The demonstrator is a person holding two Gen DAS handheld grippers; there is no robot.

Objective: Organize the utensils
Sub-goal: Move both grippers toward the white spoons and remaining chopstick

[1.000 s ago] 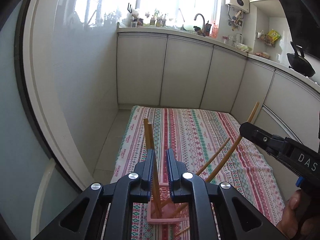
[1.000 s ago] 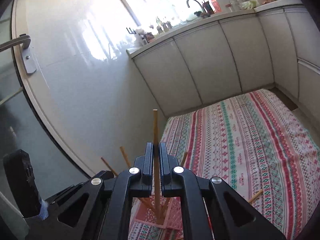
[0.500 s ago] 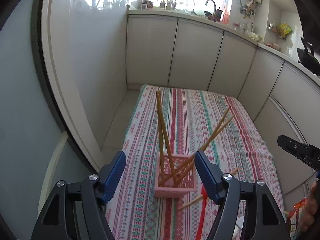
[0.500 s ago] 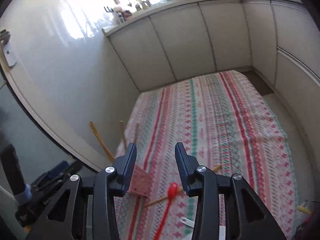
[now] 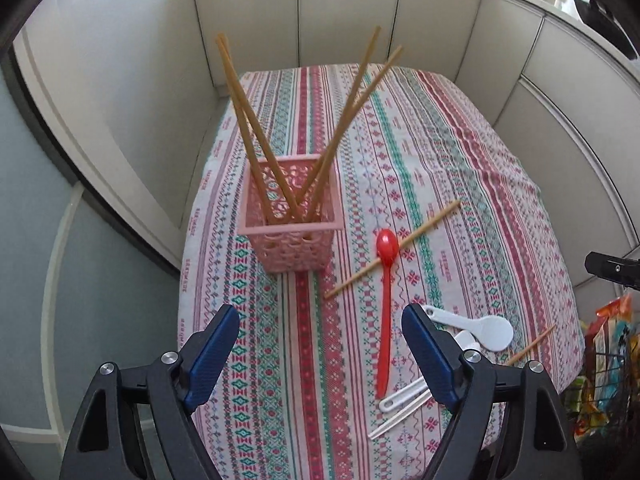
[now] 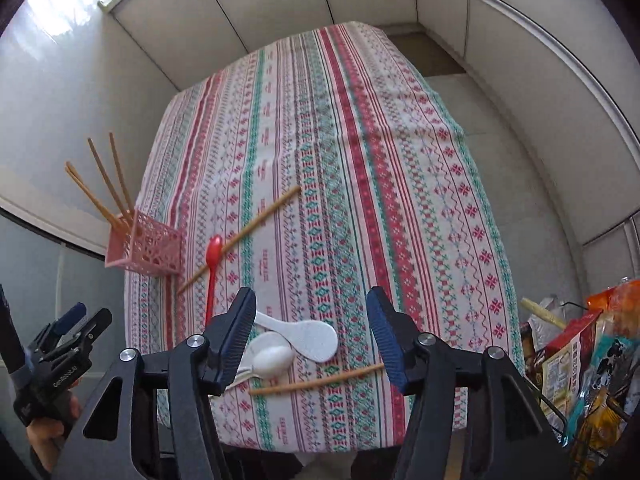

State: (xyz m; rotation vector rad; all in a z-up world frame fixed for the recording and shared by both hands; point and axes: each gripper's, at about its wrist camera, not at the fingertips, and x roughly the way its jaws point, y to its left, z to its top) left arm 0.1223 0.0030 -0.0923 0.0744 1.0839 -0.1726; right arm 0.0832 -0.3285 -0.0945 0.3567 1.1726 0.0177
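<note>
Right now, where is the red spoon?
In the left wrist view the red spoon lies on the tablecloth right of the pink basket, its bowl over a loose chopstick, white spoons beside its handle.

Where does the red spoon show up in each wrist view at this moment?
Left wrist view: the red spoon lies right of centre, bowl toward the pink basket, with a chopstick crossing at its bowl.
Right wrist view: the red spoon lies left of centre, just right of the pink basket, above the white rice paddle.
Shared landmark: the pink basket holding upright chopsticks.
</note>
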